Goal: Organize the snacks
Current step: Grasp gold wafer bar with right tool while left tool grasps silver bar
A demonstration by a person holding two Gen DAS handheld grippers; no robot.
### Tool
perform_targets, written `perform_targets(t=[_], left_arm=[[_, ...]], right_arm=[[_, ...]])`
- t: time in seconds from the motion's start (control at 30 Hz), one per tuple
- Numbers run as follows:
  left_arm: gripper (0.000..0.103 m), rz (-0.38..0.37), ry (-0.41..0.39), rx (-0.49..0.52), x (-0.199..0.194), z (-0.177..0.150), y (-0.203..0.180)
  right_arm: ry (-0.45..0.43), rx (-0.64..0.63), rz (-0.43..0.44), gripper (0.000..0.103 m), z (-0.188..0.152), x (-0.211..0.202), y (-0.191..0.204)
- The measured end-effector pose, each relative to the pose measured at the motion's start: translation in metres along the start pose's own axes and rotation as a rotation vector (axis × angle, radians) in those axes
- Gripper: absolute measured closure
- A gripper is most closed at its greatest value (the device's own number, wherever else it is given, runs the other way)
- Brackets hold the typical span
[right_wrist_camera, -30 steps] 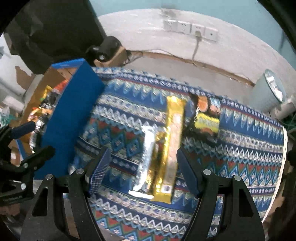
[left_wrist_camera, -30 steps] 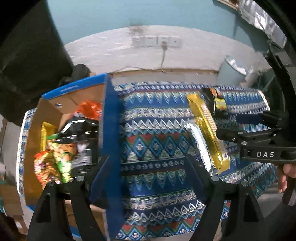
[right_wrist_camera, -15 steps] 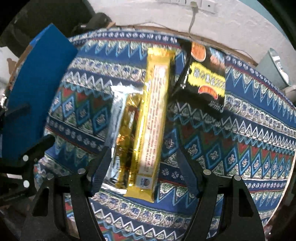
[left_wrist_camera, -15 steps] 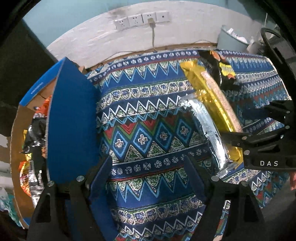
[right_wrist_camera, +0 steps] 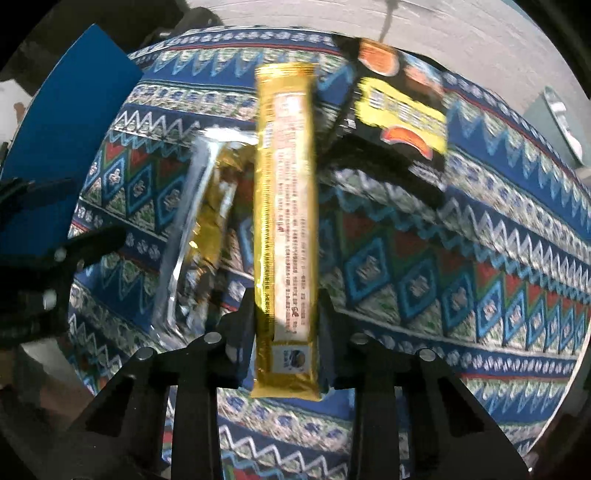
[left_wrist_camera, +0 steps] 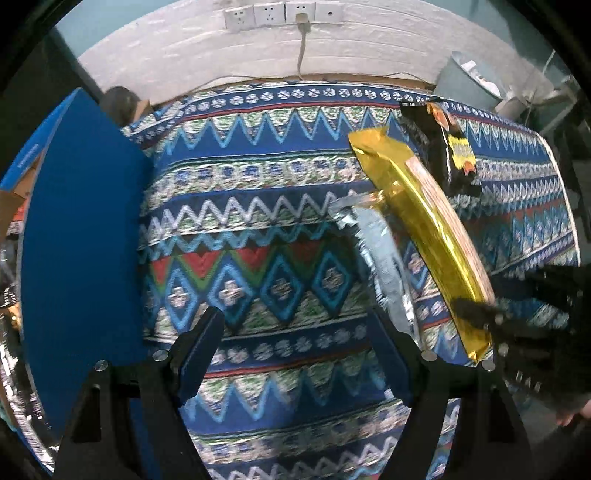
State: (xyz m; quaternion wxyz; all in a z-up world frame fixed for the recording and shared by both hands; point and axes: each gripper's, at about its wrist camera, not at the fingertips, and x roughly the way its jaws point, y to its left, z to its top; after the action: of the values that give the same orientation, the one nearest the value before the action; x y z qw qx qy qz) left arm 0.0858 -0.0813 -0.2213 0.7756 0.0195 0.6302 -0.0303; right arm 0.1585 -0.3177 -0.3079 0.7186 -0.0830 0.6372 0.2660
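A patterned cloth [left_wrist_camera: 258, 229] in blue zigzags and diamonds is covering the table. Behind it, wall sockets [left_wrist_camera: 282, 14] are holding a plugged-in cable [left_wrist_camera: 302, 48], and a grey bin [left_wrist_camera: 471, 79] is standing at the right.

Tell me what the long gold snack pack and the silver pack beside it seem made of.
Long gold snack pack: apparently glossy metallised plastic film, judging by its bright mirror-like glare and crimped ends. Silver pack: probably crinkly foil-like film, given its wrinkled, sparkling surface. Neither material is certain.
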Motion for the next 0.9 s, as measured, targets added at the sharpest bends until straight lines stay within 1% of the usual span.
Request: perform_targets(t=[0.1,0.2,0.23,0.3,0.43,0.53,0.6,0.63,0.67,0.7,0.77,0.8,0.87,0.9], left_arm=[[0.022,-0.018,-0.002,-0.012,0.004,0.007,-0.009],[0.022,-0.033,0.004,-0.003,0.011,0.014,-0.021],[0.022,-0.034,0.008,0.004,0.014,0.016,-0.026],[0.022,-0.029,0.017,0.017,0.017,0.018,-0.035],[0.022,-0.025,0.034,0.034,0.026,0.021,-0.048],[0.022,-0.021,0.048,0.052,0.035,0.020,-0.054],[0.022,-0.029,0.043,0.054,0.042,0.020,-0.056],[0.024,-0.034,0.027,0.057,0.043,0.020,-0.055],[0.033,-0.033,0.005,0.059,0.043,0.019,-0.057],[0.037,-0.032,-0.010,0.059,0.044,0.019,-0.059],[0.054,-0.022,-0.019,0.065,0.044,0.022,-0.057],[0.057,-0.026,-0.022,0.068,0.044,0.023,-0.056],[0.069,-0.031,-0.025,0.063,0.043,0.023,-0.054],[0.071,-0.034,-0.025,0.065,0.043,0.023,-0.051]], right_arm=[[0.006,-0.001,-0.023,0.074,-0.012,-0.002,-0.011],[0.001,0.009,-0.001,0.073,-0.022,-0.004,-0.020],[-0.002,0.011,0.012,0.071,-0.026,-0.005,-0.024],[-0.010,0.017,0.032,0.070,-0.029,-0.006,-0.029],[-0.022,0.016,0.055,0.069,-0.026,-0.015,-0.047],[-0.032,0.016,0.064,0.069,-0.026,-0.016,-0.051],[-0.036,0.014,0.063,0.069,-0.023,-0.016,-0.052],[-0.038,0.012,0.058,0.069,-0.021,-0.016,-0.052],[-0.043,0.011,0.058,0.069,-0.020,-0.016,-0.054],[-0.049,0.010,0.056,0.069,-0.019,-0.016,-0.055],[-0.058,0.009,0.051,0.069,-0.017,-0.018,-0.045],[-0.067,0.005,0.044,0.069,-0.016,-0.017,-0.046],[-0.076,0.001,0.033,0.067,-0.013,-0.016,-0.043],[-0.081,-0.001,0.030,0.067,-0.012,-0.013,-0.044]])
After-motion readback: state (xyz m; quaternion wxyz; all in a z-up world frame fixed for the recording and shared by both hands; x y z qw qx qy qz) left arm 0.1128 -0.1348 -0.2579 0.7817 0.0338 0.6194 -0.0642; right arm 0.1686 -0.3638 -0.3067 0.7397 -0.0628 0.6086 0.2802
